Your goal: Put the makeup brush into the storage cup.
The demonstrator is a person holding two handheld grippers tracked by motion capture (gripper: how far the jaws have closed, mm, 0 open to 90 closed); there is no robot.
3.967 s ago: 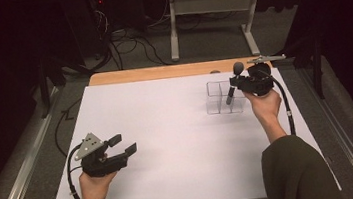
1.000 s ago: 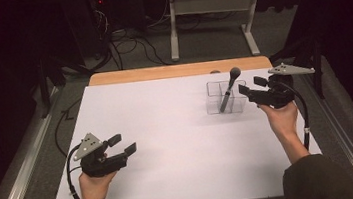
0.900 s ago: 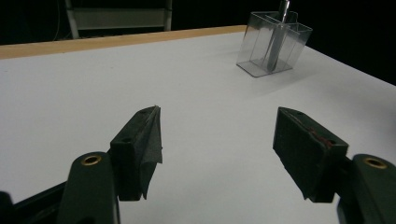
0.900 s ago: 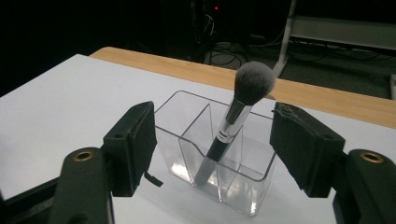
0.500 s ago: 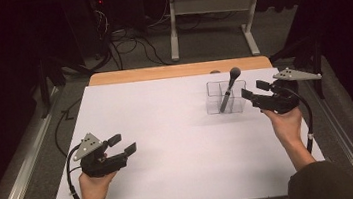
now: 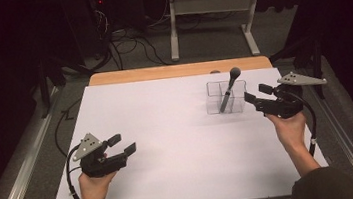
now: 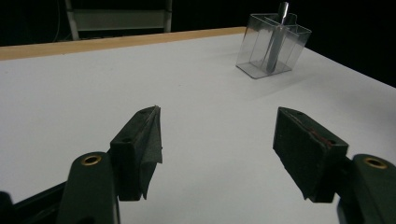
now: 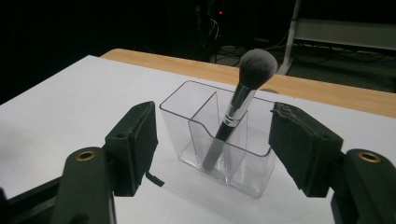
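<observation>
Brush [image 6: 229, 88] stands tilted in a clear organizer [image 6: 225, 97] at far right of white table [image 6: 169, 145], bristles up, handle in a back compartment. Right gripper [image 6: 254, 94] sits just beside organizer, jaws wide apart, holding nothing. Left gripper [image 6: 122, 144] near front-left edge, wide open & empty, well apart from brush.

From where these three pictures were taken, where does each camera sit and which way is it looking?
High view: above the person's side, looking forward and down on the white table; both hands show, with the left claw and right claw.
Left gripper view: rides the left claw, looking along its open jaws across the table.
Right gripper view: rides the right claw, facing the clear organizer closely.
Shared: all show the organizer with the makeup brush leaning inside.
</observation>
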